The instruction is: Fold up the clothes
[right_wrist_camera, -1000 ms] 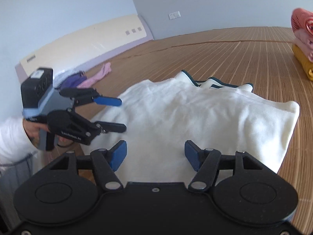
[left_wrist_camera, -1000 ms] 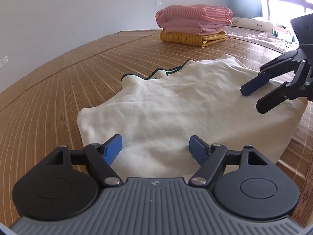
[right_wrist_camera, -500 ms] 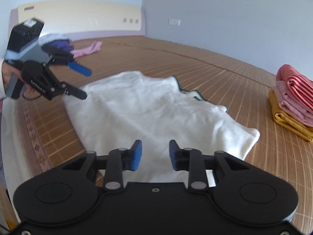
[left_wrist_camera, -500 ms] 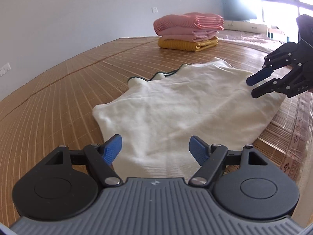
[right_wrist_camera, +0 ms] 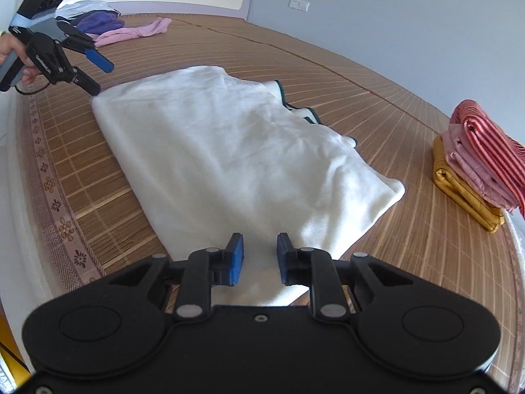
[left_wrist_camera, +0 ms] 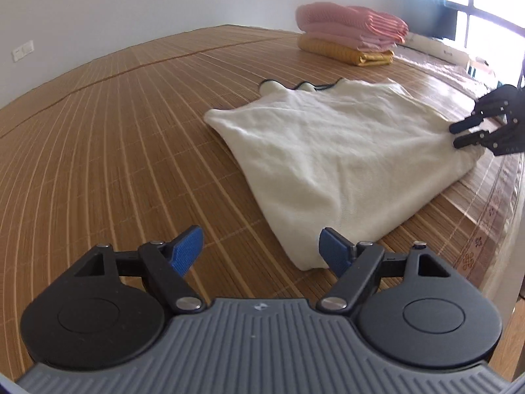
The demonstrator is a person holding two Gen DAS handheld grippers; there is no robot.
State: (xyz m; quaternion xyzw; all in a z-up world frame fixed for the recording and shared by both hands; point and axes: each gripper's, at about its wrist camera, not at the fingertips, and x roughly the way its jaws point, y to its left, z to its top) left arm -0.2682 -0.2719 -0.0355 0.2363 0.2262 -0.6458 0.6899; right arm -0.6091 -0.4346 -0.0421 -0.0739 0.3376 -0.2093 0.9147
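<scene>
The white garment (right_wrist_camera: pixel 229 164) lies partly folded on the bamboo mat (left_wrist_camera: pixel 98 131), along the mat's near patterned edge. In the last second both tongs have drawn back from over the cloth to its two near corners. The left gripper (left_wrist_camera: pixel 261 251) stays spread wide and empty at one corner; the right gripper (right_wrist_camera: pixel 256 257) has narrowed to a small gap, holding nothing, above the other. This looks like lining up a two-corner pinch for the next fold. A folded stack (left_wrist_camera: pixel 351 37) waits at the far edge.

Left gripper (left_wrist_camera: pixel 261 251): black linkage arms, blue finger pads, silver pivot screws, ribbed grey housing; right gripper (right_wrist_camera: pixel 256 257): identical arms and pads on a smooth black housing.
</scene>
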